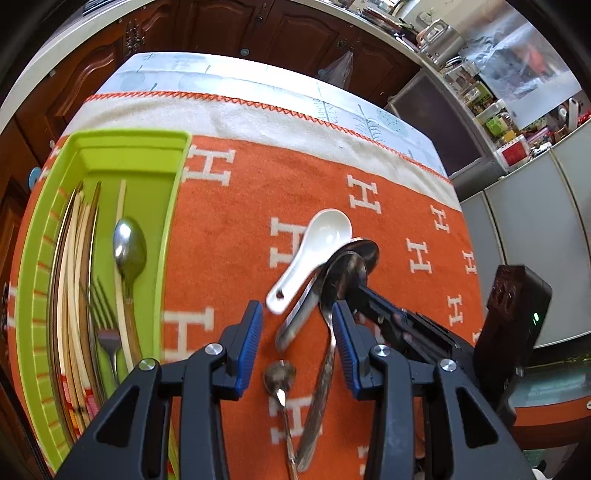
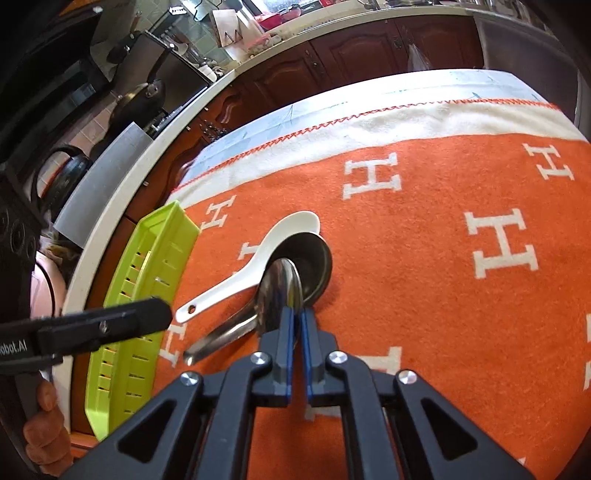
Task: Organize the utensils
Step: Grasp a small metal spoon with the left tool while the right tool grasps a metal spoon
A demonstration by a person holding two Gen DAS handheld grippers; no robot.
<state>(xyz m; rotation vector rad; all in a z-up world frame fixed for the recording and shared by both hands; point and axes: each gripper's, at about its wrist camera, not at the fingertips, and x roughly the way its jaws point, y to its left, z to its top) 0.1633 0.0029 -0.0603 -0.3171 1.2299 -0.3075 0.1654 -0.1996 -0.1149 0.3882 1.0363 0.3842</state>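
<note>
A green tray [image 1: 122,142] at the left holds chopsticks [image 1: 79,280], a metal spoon [image 1: 129,247] and a fork [image 1: 105,325]. A white ceramic spoon [image 1: 314,251] lies on the orange cloth over a pile of metal spoons [image 1: 354,264]. My left gripper [image 1: 297,314] is open just above the pile's handles. A small metal spoon [image 1: 280,374] lies between its fingers. My right gripper [image 2: 295,314] is shut on the bowl of a metal spoon [image 2: 279,291] in the pile; it also shows in the left wrist view [image 1: 373,302]. The white spoon [image 2: 258,258] and the tray [image 2: 147,295] show there too.
An orange cloth with white H letters [image 1: 295,184] covers the table. Dark wood cabinets [image 1: 221,29] stand behind it. A counter with jars and appliances [image 1: 480,92] runs at the right. A black device [image 1: 517,314] sits at the right edge.
</note>
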